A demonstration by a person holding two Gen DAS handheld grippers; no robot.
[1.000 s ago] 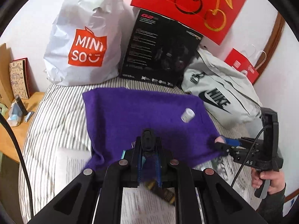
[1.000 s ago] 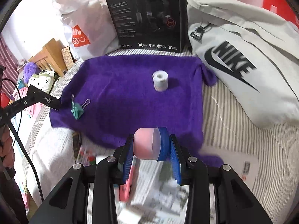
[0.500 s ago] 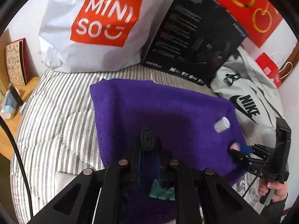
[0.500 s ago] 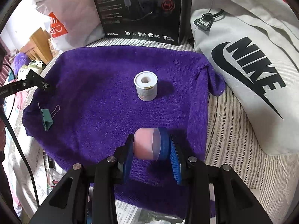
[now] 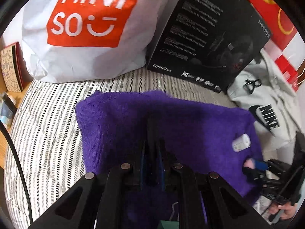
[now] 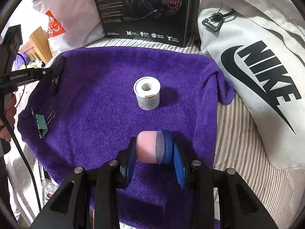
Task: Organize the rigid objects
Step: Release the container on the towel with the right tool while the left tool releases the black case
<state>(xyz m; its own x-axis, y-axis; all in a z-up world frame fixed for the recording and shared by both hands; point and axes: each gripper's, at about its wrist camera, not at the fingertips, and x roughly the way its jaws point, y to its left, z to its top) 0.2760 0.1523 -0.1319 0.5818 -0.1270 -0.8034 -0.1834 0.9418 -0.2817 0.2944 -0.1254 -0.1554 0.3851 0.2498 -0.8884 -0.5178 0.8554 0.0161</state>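
A purple towel [image 6: 106, 80] lies spread on the striped bed. A small white jar [image 6: 147, 93] stands upright near its middle; it also shows in the left wrist view [image 5: 241, 142]. A green binder clip [image 6: 41, 123] lies at the towel's left edge. My right gripper [image 6: 154, 148] is shut on a pink jar with a blue cap [image 6: 152, 146], held sideways just above the towel in front of the white jar. My left gripper [image 5: 151, 148] is shut on a thin black object [image 5: 150, 131] above the towel's left part; it shows in the right wrist view [image 6: 57, 70].
A white Miniso bag [image 5: 87, 30], a black headset box [image 6: 144, 11] and a white Nike bag [image 6: 263, 72] stand along the towel's far and right sides. Newspaper [image 6: 47, 188] lies at the near edge. A wooden side table [image 5: 5, 137] is left of the bed.
Both grippers have moved forward over the towel. The right one carried the pink jar closer to the white jar. The left one passed beyond the green clip, still shut.
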